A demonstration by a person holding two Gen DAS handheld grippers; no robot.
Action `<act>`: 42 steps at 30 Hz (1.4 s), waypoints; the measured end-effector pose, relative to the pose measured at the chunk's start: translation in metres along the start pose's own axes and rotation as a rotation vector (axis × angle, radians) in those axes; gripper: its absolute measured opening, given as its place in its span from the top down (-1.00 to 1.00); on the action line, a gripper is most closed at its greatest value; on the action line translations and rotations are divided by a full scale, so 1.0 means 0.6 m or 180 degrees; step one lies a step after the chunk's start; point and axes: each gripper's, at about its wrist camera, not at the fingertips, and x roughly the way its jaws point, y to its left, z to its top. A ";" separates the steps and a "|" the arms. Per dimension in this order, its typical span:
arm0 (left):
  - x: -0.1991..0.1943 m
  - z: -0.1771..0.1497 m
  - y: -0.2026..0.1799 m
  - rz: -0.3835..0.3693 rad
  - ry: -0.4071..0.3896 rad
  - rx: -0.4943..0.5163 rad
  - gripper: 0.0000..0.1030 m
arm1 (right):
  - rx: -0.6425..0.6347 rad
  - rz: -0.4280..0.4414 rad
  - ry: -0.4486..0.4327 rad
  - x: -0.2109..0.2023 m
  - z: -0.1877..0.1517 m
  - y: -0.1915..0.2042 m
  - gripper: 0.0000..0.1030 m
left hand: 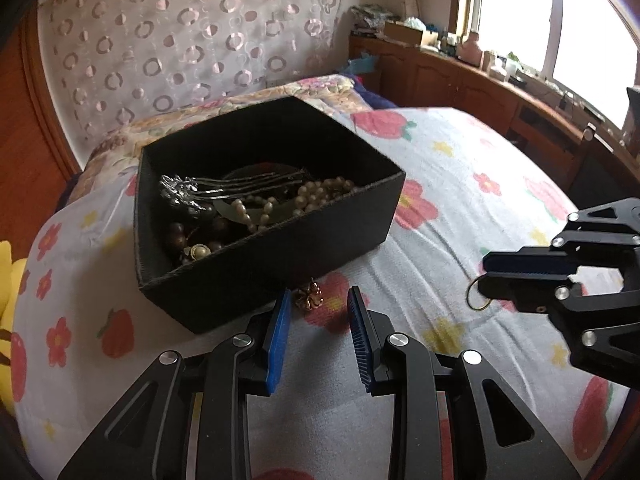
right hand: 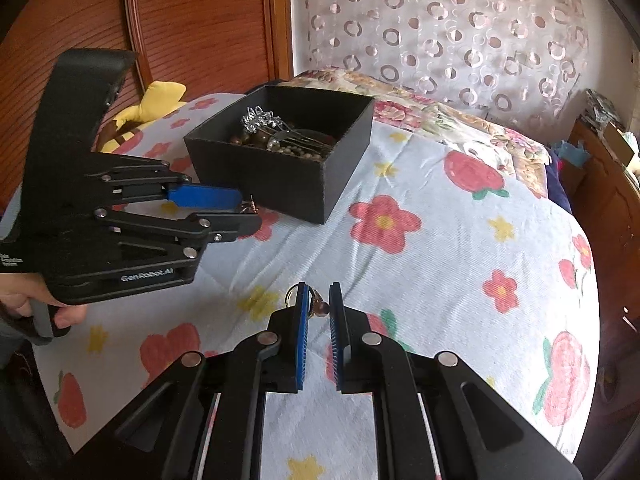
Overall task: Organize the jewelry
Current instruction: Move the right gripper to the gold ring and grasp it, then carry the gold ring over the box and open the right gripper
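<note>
A black open box stands on the flowered bedsheet. It holds a silver hair comb, a pearl necklace and brown beads. A small gold flower-shaped piece lies on the sheet against the box's near wall. My left gripper has its tips on either side of this piece, and sheet shows between the piece and the right pad. Over the sheet to the right, my right gripper is shut on a gold hoop earring with a brown bead.
A yellow plush toy lies at the bed's far left edge. Behind the box are a folded floral quilt and a circle-patterned headboard cover. A cluttered wooden cabinet runs under the window. A hand holds the left gripper's handle.
</note>
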 end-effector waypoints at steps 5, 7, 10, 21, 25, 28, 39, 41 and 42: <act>-0.002 0.002 -0.006 -0.0019 0.0006 0.0046 0.77 | 0.0007 0.0001 -0.0019 -0.002 0.000 0.001 0.78; -0.004 0.000 -0.009 0.0004 0.0009 0.0088 0.78 | 0.0005 -0.0003 -0.0023 -0.003 0.000 0.002 0.77; -0.008 -0.004 -0.015 -0.0019 0.0014 0.0126 1.00 | 0.0003 -0.0005 -0.0035 -0.006 0.002 0.001 0.77; -0.024 -0.002 -0.016 -0.0240 -0.0092 0.0067 1.00 | 0.0052 -0.0038 -0.0072 -0.015 0.003 -0.010 0.78; -0.012 0.006 -0.018 -0.0169 -0.0040 0.0036 0.66 | 0.0078 -0.0047 -0.0081 -0.019 -0.001 -0.015 0.77; -0.001 0.014 -0.023 -0.0106 0.0018 0.0050 0.65 | 0.0100 -0.0036 -0.0098 -0.021 -0.005 -0.018 0.77; 0.014 0.034 -0.022 -0.0098 0.0057 0.0026 0.65 | 0.0130 -0.0016 -0.0110 -0.021 -0.013 -0.023 0.77; 0.016 0.035 -0.022 -0.0102 0.0051 0.0028 0.65 | 0.0130 -0.0017 -0.0106 -0.020 -0.014 -0.023 0.77; 0.017 0.037 -0.023 -0.0096 0.0048 0.0035 0.65 | 0.0128 -0.0017 -0.0108 -0.021 -0.013 -0.023 0.77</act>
